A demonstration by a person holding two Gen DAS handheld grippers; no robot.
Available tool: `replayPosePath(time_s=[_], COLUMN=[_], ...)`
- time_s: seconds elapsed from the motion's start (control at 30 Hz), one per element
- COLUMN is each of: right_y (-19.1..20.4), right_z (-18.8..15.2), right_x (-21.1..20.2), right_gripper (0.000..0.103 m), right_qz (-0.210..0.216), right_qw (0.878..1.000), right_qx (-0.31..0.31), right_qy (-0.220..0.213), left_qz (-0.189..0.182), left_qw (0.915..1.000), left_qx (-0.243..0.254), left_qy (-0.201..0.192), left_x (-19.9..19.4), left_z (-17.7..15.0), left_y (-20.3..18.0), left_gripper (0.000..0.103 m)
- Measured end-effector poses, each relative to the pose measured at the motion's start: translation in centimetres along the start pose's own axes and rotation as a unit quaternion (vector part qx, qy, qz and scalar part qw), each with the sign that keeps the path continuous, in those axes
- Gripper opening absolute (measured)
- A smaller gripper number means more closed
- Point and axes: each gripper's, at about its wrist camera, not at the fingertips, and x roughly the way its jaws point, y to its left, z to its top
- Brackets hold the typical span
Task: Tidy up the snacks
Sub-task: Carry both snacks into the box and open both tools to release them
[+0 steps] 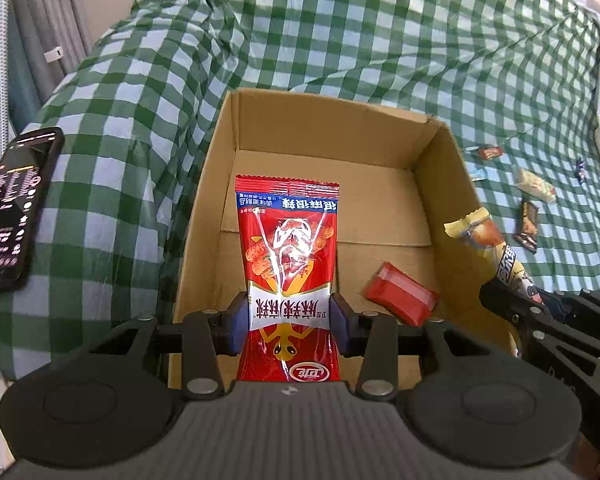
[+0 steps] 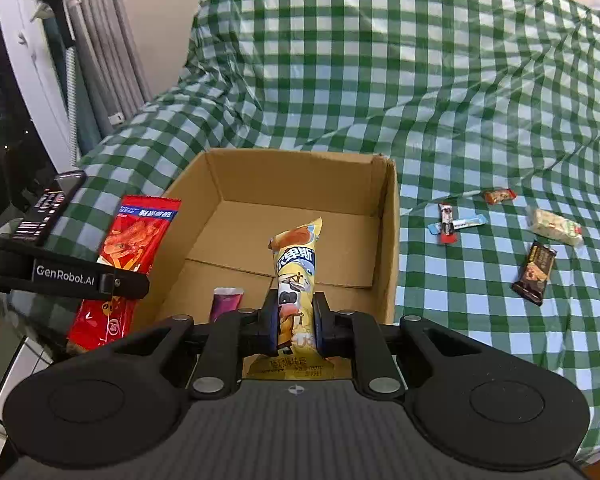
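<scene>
Left tool (image 1: 290, 316) grips red packet (image 1: 288, 248) | right tool (image 2: 296, 322) grips yellow packet (image 2: 296, 264) | both over box (image 1: 204, 208)

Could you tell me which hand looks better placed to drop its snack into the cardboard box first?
Probably the left. The left gripper holds its red snack packet over the cardboard box floor, whereas the right gripper and its yellow snack packet seem nearer the box's edge.

purple packet (image 2: 226, 303) half hidden, phone (image 2: 48, 210) screen text unreadable
</scene>
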Motion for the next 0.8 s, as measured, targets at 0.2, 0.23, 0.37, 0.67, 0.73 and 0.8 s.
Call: replayPosePath(time_s=[0.2, 0.23, 0.37, 0.67, 0.73, 0.8], right_y=[0.0, 0.0, -0.1, -0.9, -1.1, -1.3], right_z=[0.6, 0.7, 0.7, 0.9, 1.3, 1.7], right_x=[3.6, 4.2, 6.1, 8.7, 8.8, 8.6], right_gripper=[0.017, 0.017, 0.017, 0.019, 0.050, 0.075], right_qz=[-0.001, -0.001, -0.003, -0.007, -0.011, -0.018], right_qw=[1.000, 1.000, 0.999, 0.998, 0.998, 0.998], right_qx=[0.004, 0.004, 0.007, 0.020, 0.033, 0.044], right_qy=[0.023, 0.026, 0.040, 0.059, 0.058, 0.052], left_qz=[0.005, 0.006, 0.007, 0.024, 0.041, 0.046], left_qw=[0.9997, 0.9996, 0.9991, 0.9975, 0.9977, 0.9975], left_qx=[0.010, 0.012, 0.020, 0.048, 0.049, 0.052], left_qy=[0.022, 0.026, 0.037, 0.045, 0.021, 0.013], left_x=[3.4, 3.9, 5.5, 8.2, 7.7, 7.0], left_z=[1.1, 1.2, 1.6, 2.7, 2.8, 2.7], left_y=[0.3, 0.2, 0.0, -0.5, -0.4, -0.1], left_gripper=[0.046, 0.046, 0.046, 0.099, 0.103, 0.103])
